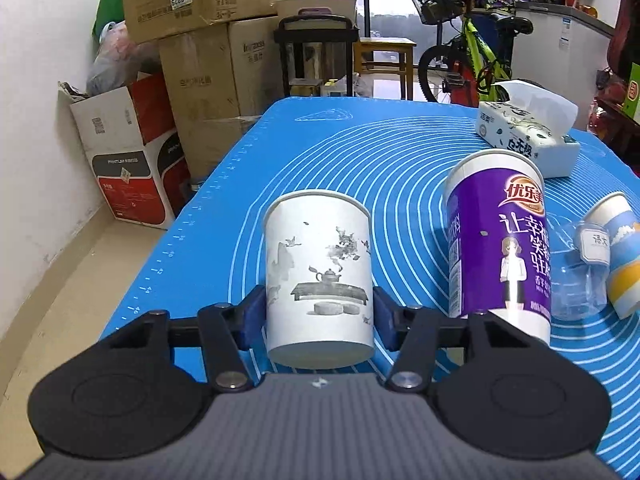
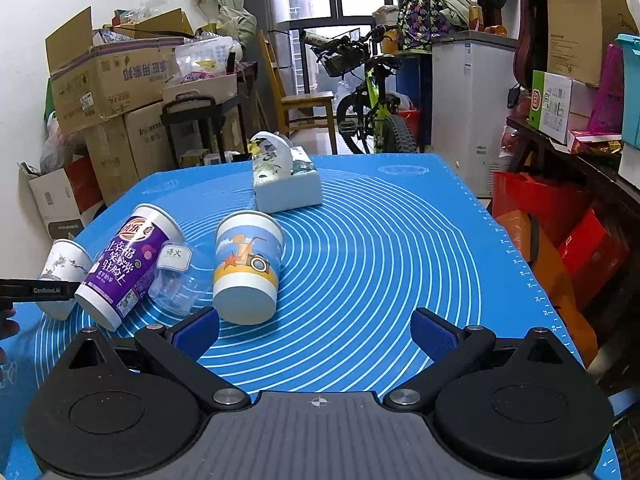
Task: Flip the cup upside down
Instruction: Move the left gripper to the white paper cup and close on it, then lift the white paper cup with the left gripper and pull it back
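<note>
A white paper cup with a grey ink painting [image 1: 318,276] stands mouth up on the blue mat [image 1: 360,152]. My left gripper [image 1: 318,314] is shut on its lower part, one blue pad on each side. The same cup shows at the far left of the right wrist view [image 2: 66,264], with the left gripper's black finger across it. My right gripper [image 2: 316,334] is open and empty above the mat, just right of a blue and white cup [image 2: 246,268].
A tall purple cup [image 1: 500,244], a clear plastic jar [image 1: 580,272] and the blue and white cup [image 1: 616,252] stand close to the right of the held cup. A tissue pack [image 1: 528,136] lies farther back. Boxes and a bicycle stand beyond the table.
</note>
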Tool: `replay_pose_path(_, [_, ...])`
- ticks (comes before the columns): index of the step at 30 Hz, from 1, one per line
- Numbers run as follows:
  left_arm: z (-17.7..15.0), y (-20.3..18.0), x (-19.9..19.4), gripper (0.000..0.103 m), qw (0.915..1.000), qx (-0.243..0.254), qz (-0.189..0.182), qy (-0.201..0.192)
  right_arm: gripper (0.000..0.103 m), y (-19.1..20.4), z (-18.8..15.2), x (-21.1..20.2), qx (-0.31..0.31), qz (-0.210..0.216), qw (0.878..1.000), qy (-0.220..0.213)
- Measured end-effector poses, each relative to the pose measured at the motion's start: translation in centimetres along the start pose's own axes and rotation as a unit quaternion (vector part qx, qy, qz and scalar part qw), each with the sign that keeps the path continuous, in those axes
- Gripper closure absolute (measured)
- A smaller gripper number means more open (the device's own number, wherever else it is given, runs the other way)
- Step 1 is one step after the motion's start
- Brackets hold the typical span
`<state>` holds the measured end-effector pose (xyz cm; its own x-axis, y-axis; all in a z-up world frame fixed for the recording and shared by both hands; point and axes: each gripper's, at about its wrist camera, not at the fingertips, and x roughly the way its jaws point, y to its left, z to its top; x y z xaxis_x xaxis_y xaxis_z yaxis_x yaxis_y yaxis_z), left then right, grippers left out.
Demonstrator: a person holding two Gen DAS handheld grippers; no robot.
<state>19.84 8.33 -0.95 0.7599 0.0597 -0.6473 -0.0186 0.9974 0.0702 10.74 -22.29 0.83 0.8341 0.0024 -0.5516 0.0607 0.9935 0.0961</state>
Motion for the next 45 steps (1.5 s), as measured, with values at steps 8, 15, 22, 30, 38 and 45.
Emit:
replay_pose_path(8, [-0.7, -0.9, -4.4, 0.047, 0.9999, 0.007, -0.002, -0.014, 0.002, 0.5, -0.2, -1.1, -0.013, 0.004, 1.0, 0.002])
replay_pose_path(15, [-2.7, -3.6, -11.2, 0.047, 0.9992, 0.008, -0.029, -0.028, 0.002, -0.1, -0.9, -3.1, -0.013, 0.011, 1.0, 0.0])
replay_pose_path(22, [-4.6, -7.9, -13.2, 0.046, 0.9984, 0.018, -0.053, -0.005, 0.002, -0.7, -2.1, -4.9, -0.017, 0.013, 1.0, 0.008])
replay_pose_path(30, [-7.1, -11.8, -11.5, 0.046, 0.9955, 0.015, -0.085, 0.038, 0.002, -2.4, -3.4, -5.3, -0.009, 0.003, 1.0, 0.023])
replay_pose_path(38, [-8.2, -13.2, -10.6, 0.045, 0.997, 0.031, -0.068, 0.023, 0.002, -2.6, -4.0, -4.6, -0.01, 0.001, 0.999, 0.035])
replay_pose_path(45, [-8.7, -13.4, -10.6, 0.039, 0.9965, 0.041, -0.065, 0.032, 0.002, -2.3, -4.1, -4.1, -0.018, 0.001, 0.999, 0.042])
